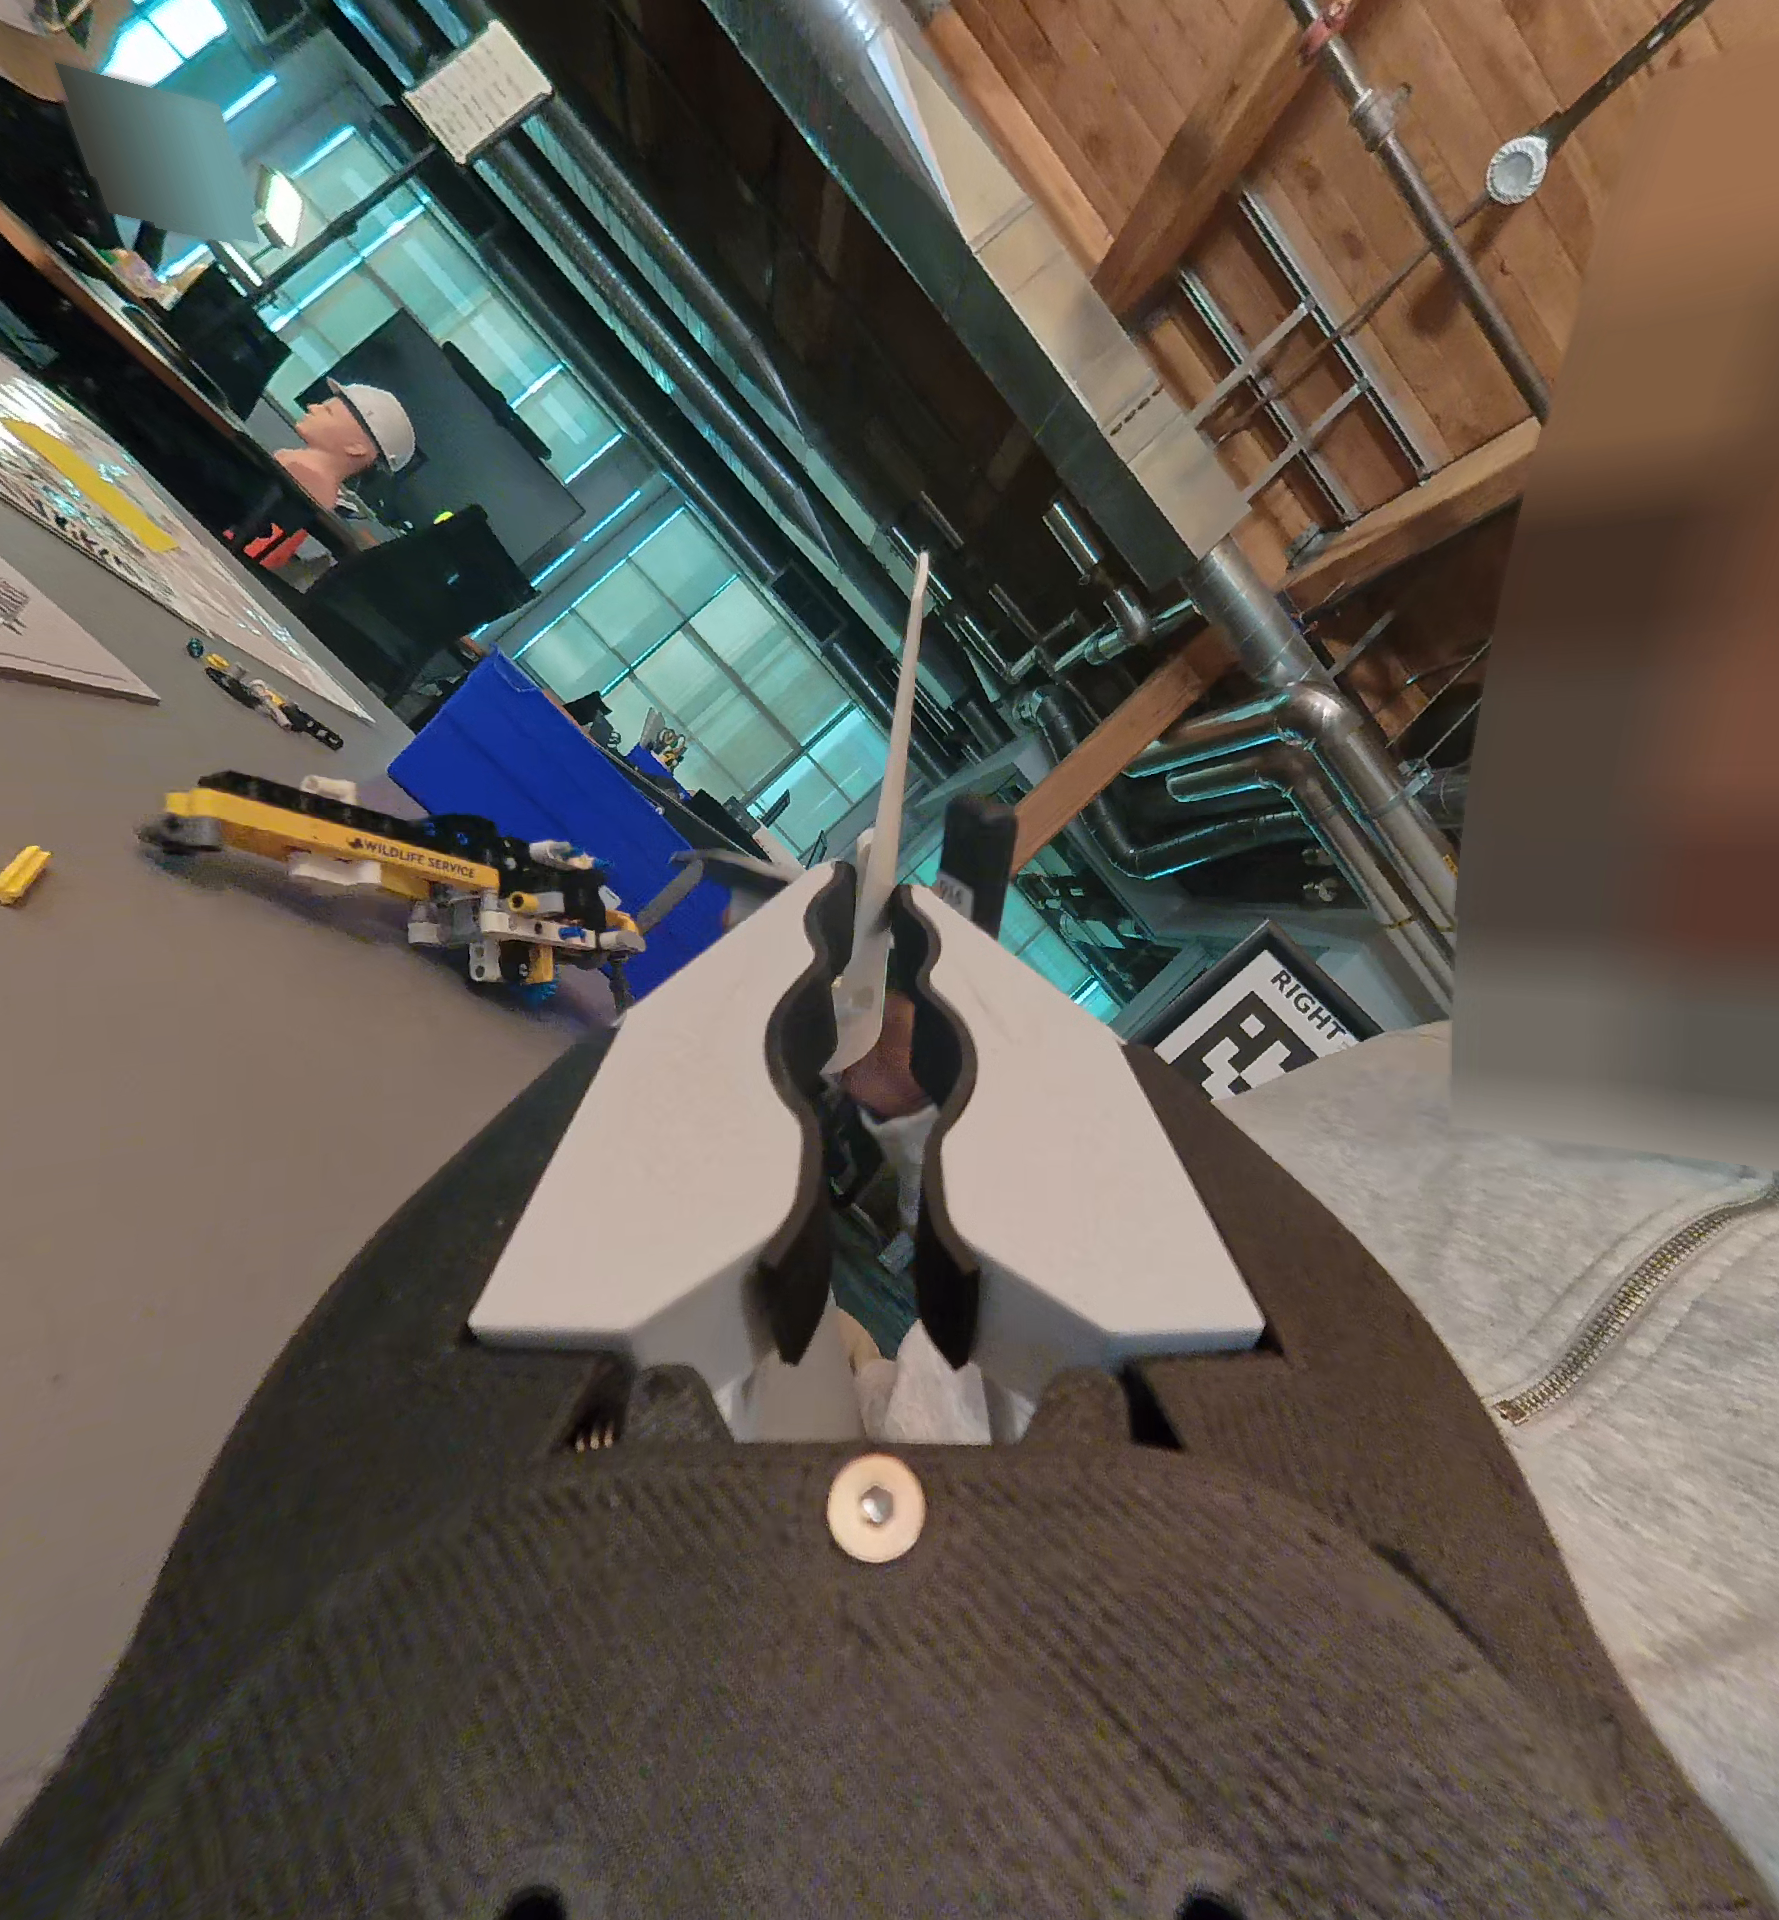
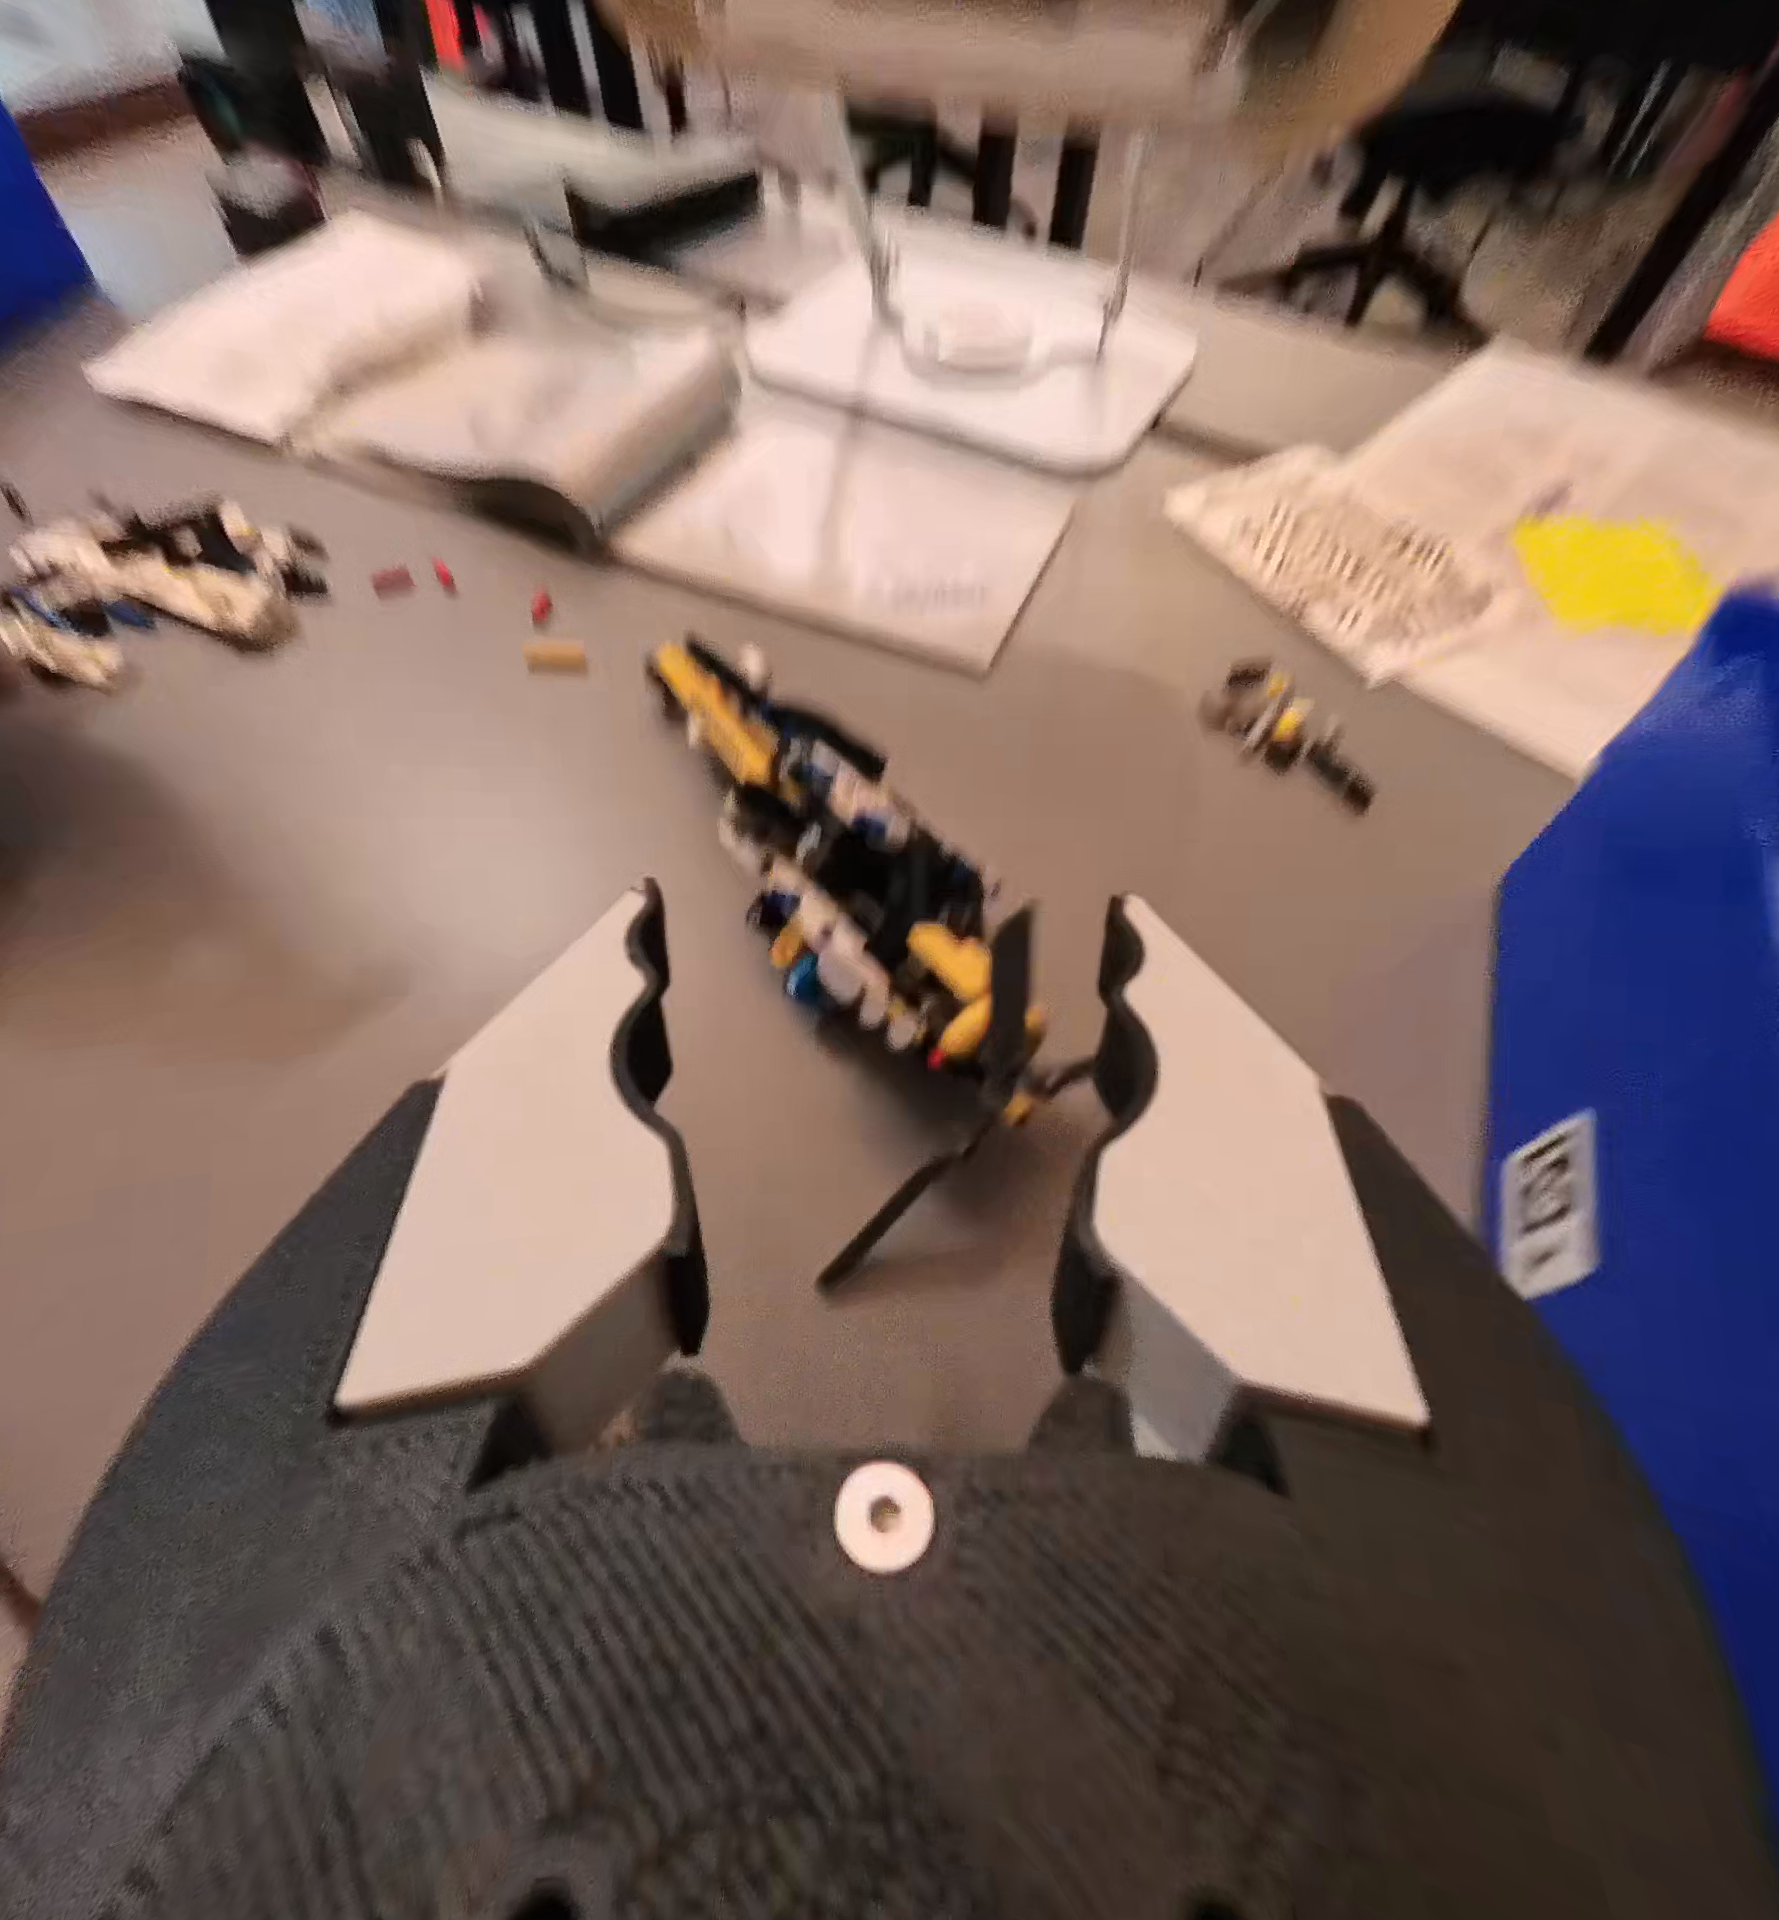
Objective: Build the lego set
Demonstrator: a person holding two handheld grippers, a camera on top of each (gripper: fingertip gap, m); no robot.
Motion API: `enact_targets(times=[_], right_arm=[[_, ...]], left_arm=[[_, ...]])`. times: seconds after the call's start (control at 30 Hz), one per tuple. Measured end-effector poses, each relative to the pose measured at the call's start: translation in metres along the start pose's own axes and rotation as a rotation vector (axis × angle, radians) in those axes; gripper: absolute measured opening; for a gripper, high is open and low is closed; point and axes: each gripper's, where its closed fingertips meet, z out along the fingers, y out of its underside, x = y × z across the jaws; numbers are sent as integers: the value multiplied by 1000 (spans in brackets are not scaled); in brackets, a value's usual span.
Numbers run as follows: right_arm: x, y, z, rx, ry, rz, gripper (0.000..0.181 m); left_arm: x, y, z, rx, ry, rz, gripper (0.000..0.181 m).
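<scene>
The left gripper [image 1: 869, 914] is clenching a thin, flat, pale grey blade-shaped piece [image 1: 897, 748], which is standing up out of the jaws and pointing away from the surface [image 1: 189, 1143]; the grip is falling near the piece's lower end, so most of its length is projecting free. The right gripper [image 2: 880, 997] is standing released, jaws wide apart and holding nothing, and is hovering over the partly built yellow-and-black model [image 2: 833, 883]. That view is blurring heavily, so fine detail of the model cannot be read. The model is lying on the surface just ahead of the right jaws, its near end falling between them in the picture, with a black blade [image 2: 926, 1153] reaching back toward the gap; whether the jaws are level with it cannot be told. In the left wrist view the same model [image 1: 386, 862] is lying well to the left of the clenched jaws, apart from them. In judgement, the step in hand is fitting the pale blade to the model: the right gripper should be steadying the model body first, and the left should be bringing the blade in slowly, since so thin a piece held near one end is likely to pivot or slip under pressing force. A loose yellow part [image 1: 17, 875] is resting farther left.
</scene>
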Motion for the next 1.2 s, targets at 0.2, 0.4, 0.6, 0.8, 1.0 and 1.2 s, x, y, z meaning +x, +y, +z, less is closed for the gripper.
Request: enact_targets(times=[0.2,0.4,0.6,0.8,1.0,1.2], right_arm=[[50,-104,16,132,-43,-129,43],[112,-64,135,-470,-144,-572,26],[144,-7,190,-839,-246,-1022,20],[149,5,207,-962,-293,-1036,13],[149,6,211,-997,-318,-956,1],[112,-43,199,-719,-353,-684,1]], left_arm=[[0,1,1,-10,3,0,5],[0,1,1,-5,2,-2,4],[-1,-2,0,8,8,-21,4],[-1,-3,0,10,21,-37,4],[-1,-4,-1,13,30,-45,3],[0,-4,-1,17,34,-43,4]])
